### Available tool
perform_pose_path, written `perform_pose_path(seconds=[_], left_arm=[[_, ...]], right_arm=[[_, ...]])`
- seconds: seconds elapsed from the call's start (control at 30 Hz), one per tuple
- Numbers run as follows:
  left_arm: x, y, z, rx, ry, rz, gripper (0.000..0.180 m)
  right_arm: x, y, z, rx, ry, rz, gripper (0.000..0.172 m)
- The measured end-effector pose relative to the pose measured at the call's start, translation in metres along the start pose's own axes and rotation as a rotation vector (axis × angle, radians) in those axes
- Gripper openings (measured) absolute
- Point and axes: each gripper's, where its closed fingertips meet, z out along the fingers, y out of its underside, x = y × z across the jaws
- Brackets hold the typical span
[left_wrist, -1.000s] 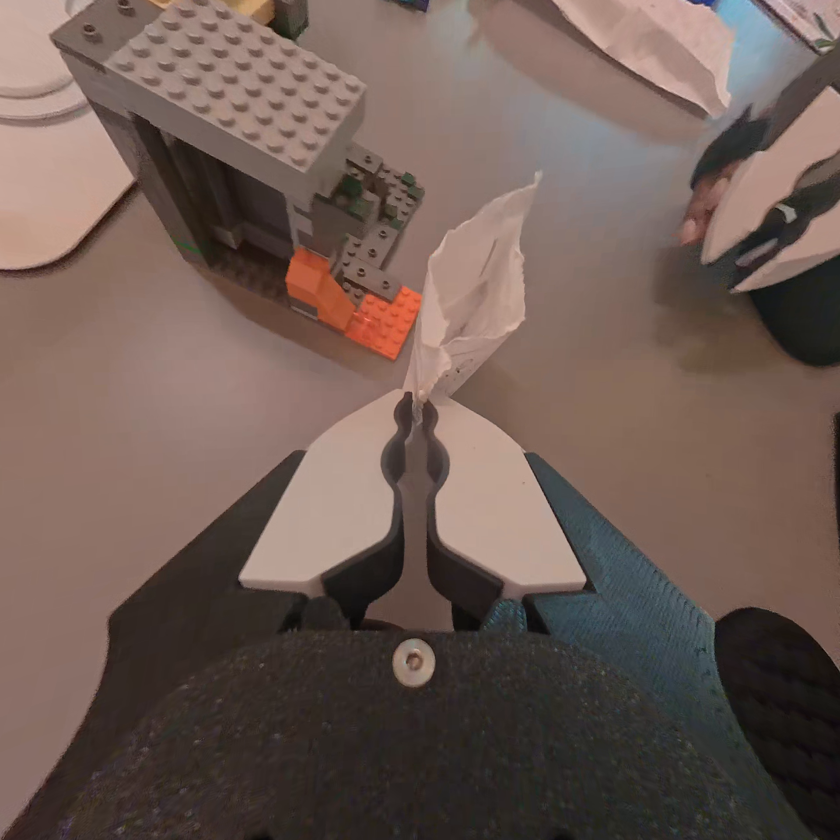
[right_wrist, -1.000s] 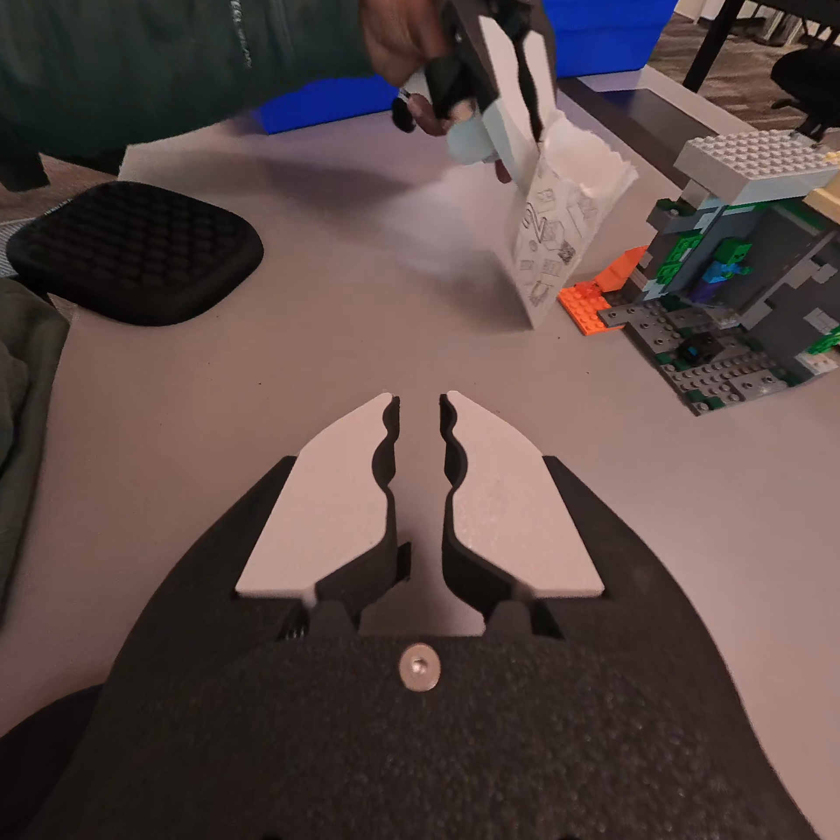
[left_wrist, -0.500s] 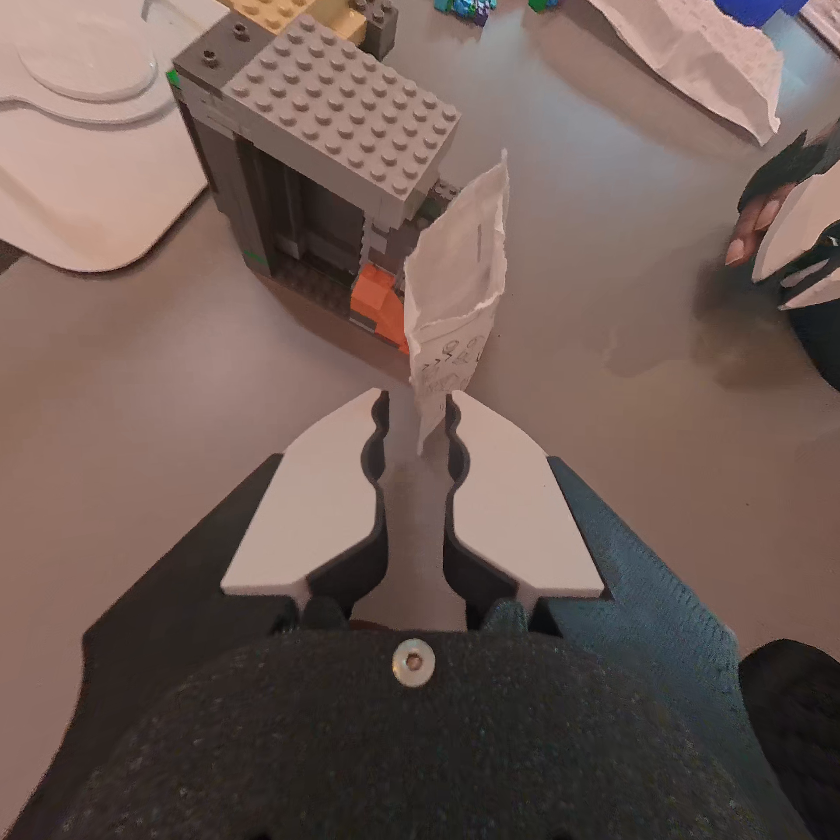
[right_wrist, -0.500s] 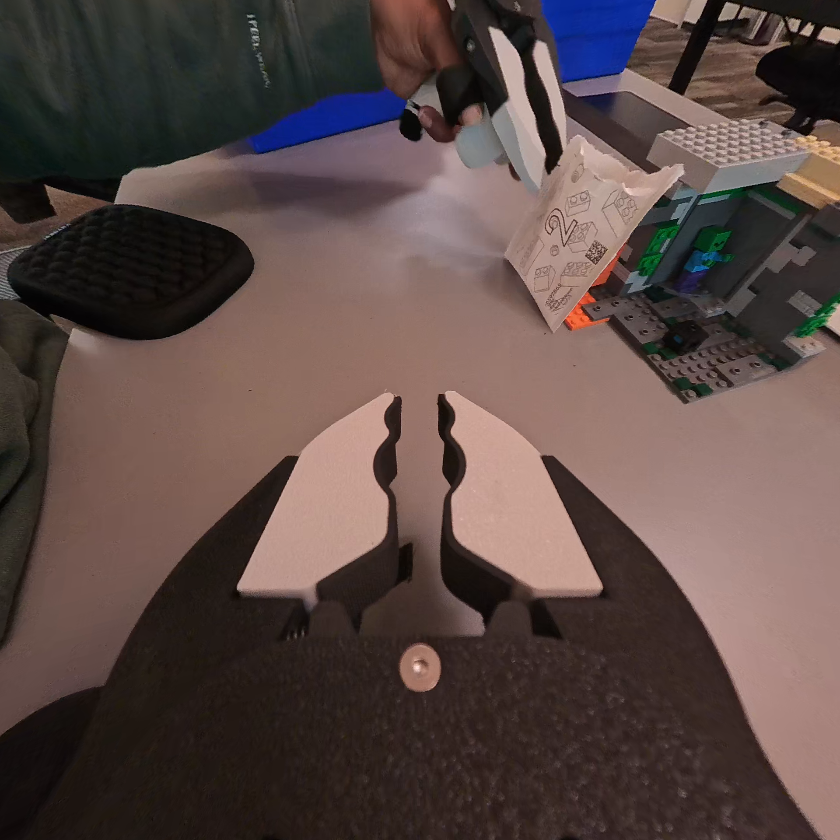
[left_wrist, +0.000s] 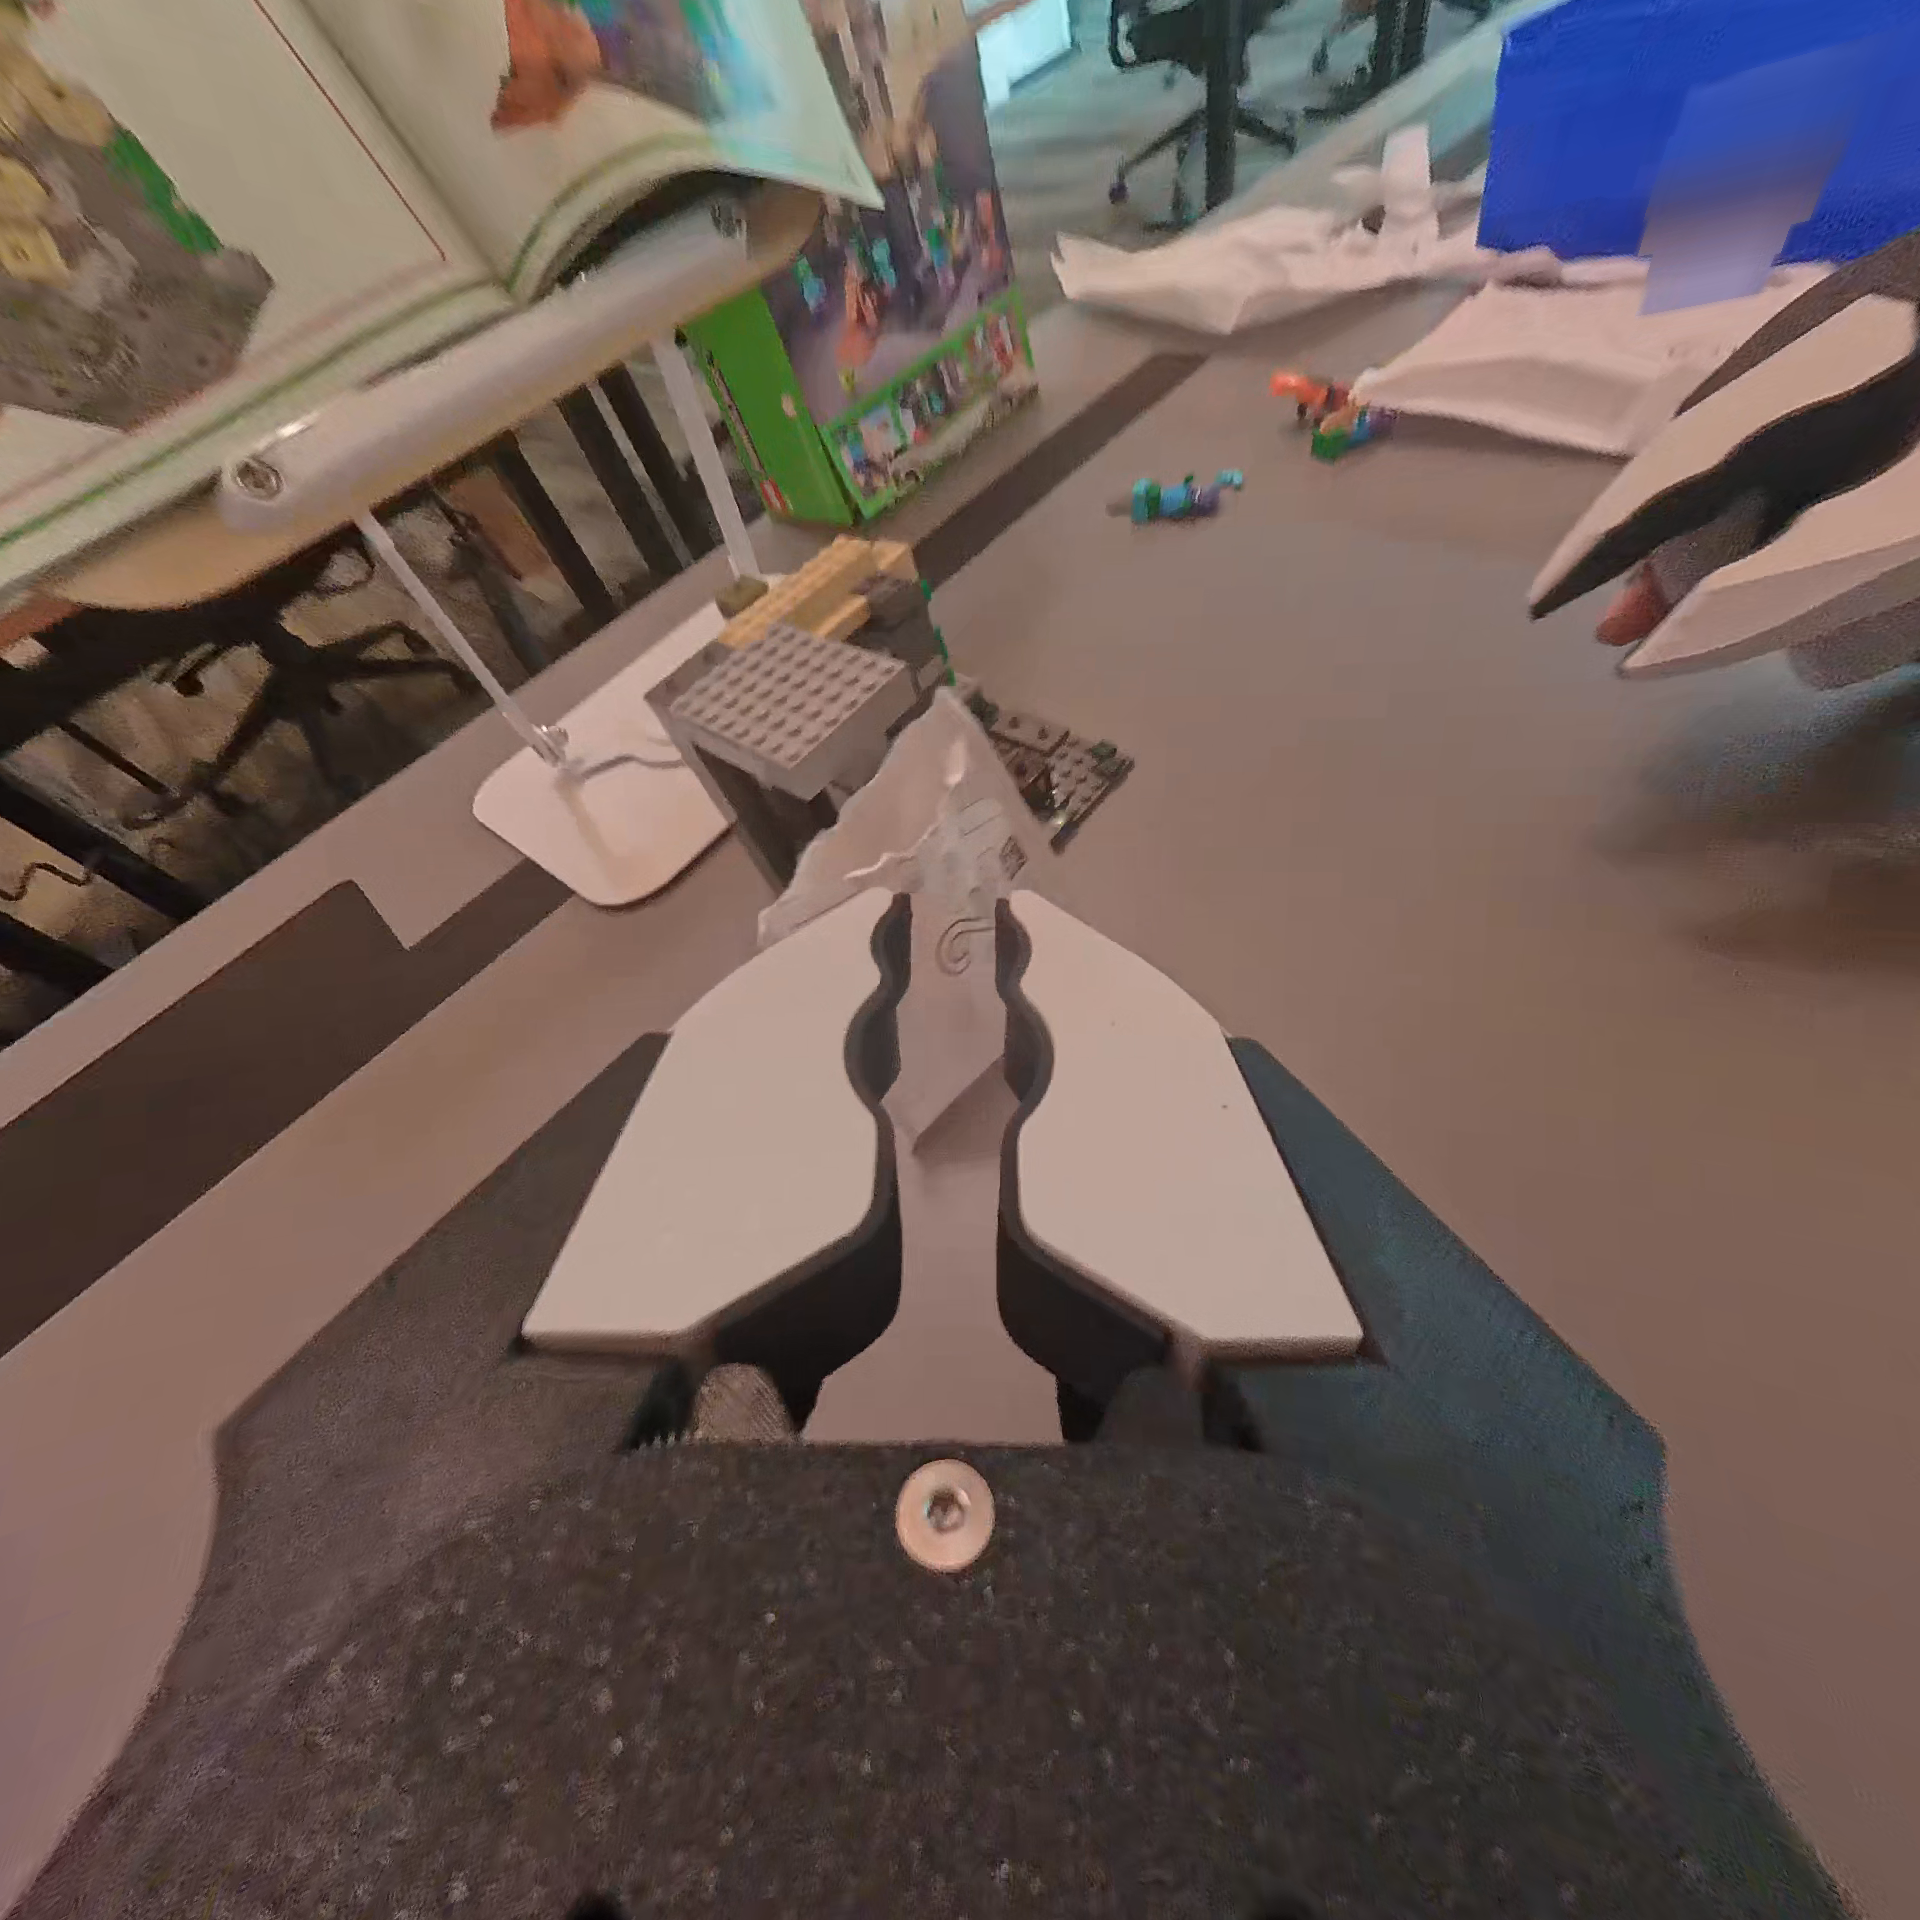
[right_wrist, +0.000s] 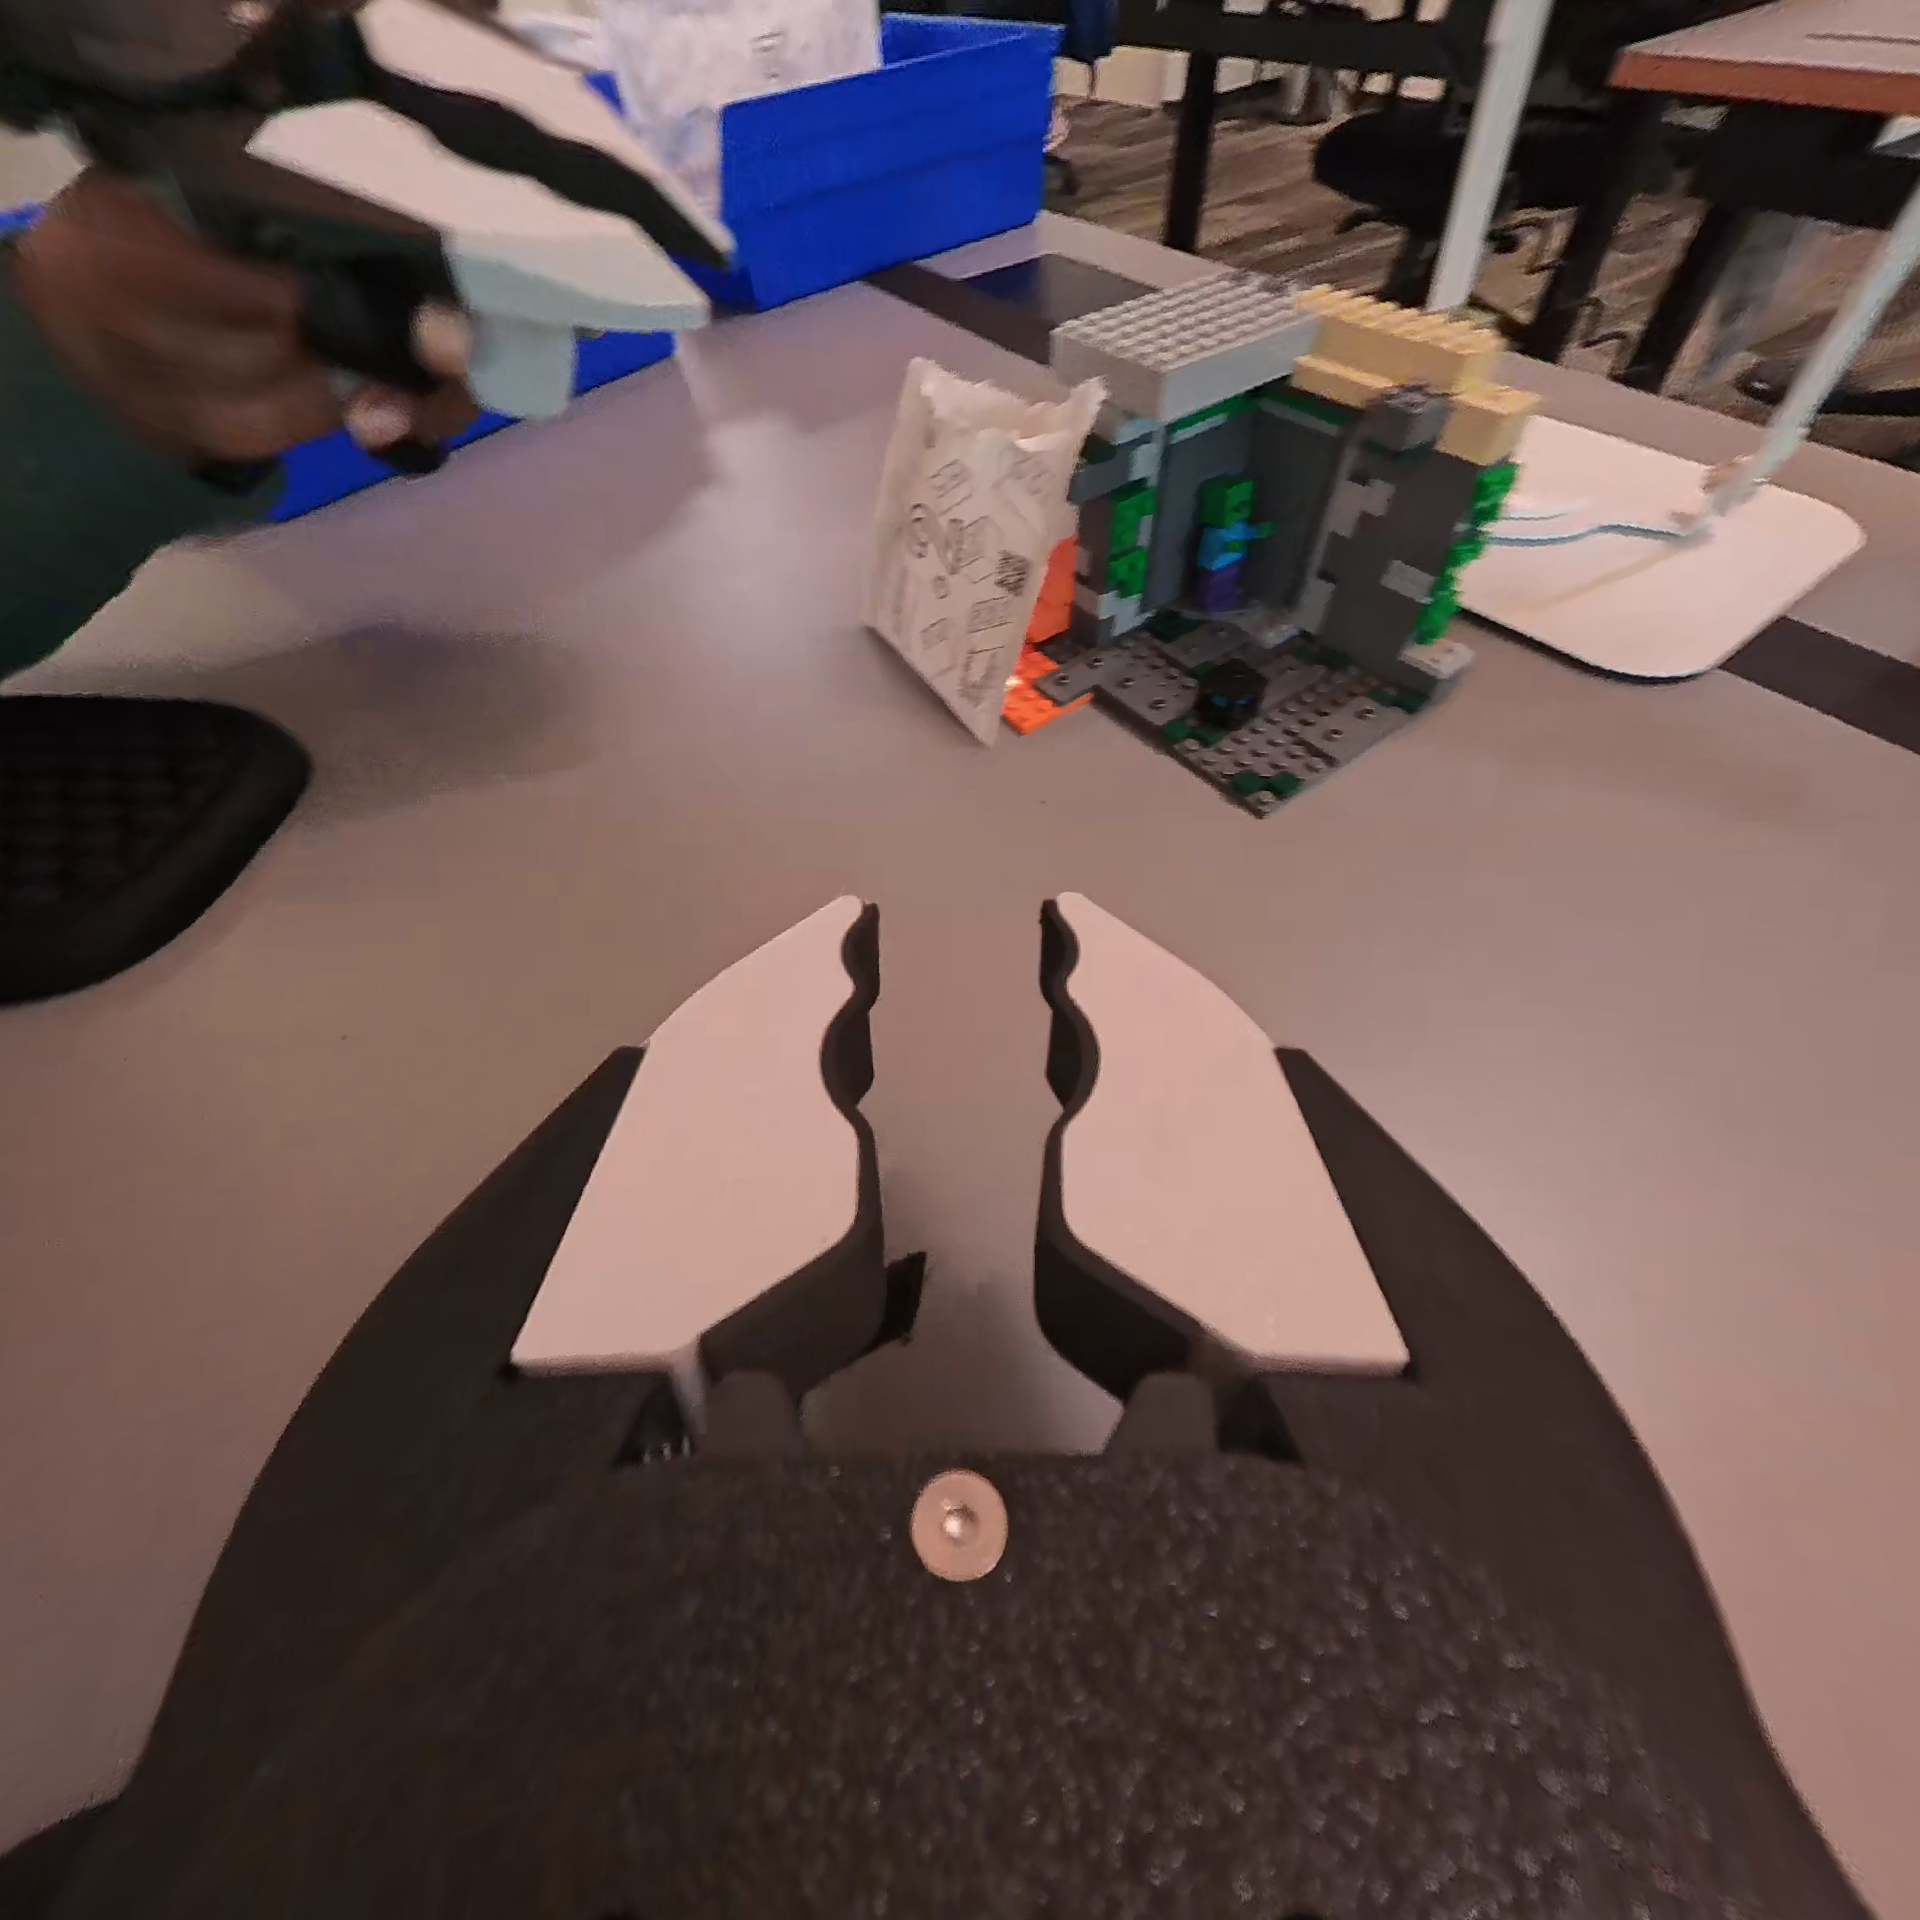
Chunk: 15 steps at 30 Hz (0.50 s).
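A white printed paper bag (right_wrist: 966, 551) stands on the grey table (right_wrist: 623, 831), leaning against a grey, green and orange brick building (right_wrist: 1278, 499). My left gripper (left_wrist: 951, 914) is open. In its own view the bag (left_wrist: 935, 831) shows in line with the jaw gap, with the building (left_wrist: 790, 707) behind it. The right wrist view shows the left gripper (right_wrist: 712, 281) raised well to the left of the bag, not touching it. My right gripper (right_wrist: 958, 914) is open and empty above bare table, short of the bag. It also shows at the right edge of the left wrist view (left_wrist: 1621, 613).
A white stand base (right_wrist: 1662, 582) lies right of the building and carries an open booklet (left_wrist: 312, 187). A blue bin (right_wrist: 883, 156) stands at the back. A black pad (right_wrist: 114, 831) lies at left. A green box (left_wrist: 894, 343), loose brick figures (left_wrist: 1184, 499) and white paper (left_wrist: 1247, 260) lie farther off. The gap from one gripper's tips to the other's is roughly 20 cm.
My left gripper was shut on the bag's corner, then opened and let it go beside the building. It has since lifted away. My right jaws opened wider.
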Motion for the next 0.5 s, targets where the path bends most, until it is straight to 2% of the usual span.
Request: perform_pose_path(seconds=[0.2, 0.27, 0.33, 0.43, 0.5], left_arm=[[0.036, -0.011, -0.002, 0.093, -0.067, -0.091, 0.004], [0.041, -0.009, 0.001, 0.119, -0.088, -0.141, 0.000], [0.041, -0.001, 0.007, 0.119, -0.111, -0.152, 0.000], [0.044, 0.014, 0.013, 0.107, -0.123, -0.092, 0.000], [0.045, 0.019, 0.015, 0.094, -0.136, -0.057, 0.000]], right_arm=[[0.022, 0.003, -0.004, 0.004, 0.136, -0.029, 0.050], [0.028, 0.006, -0.004, -0.008, 0.178, -0.060, 0.049], [0.032, 0.008, -0.004, -0.003, 0.195, -0.076, 0.035], [0.035, 0.006, -0.004, 0.030, 0.219, -0.065, 0.000], [0.039, 0.002, 0.001, 0.058, 0.231, -0.026, 0.000]])
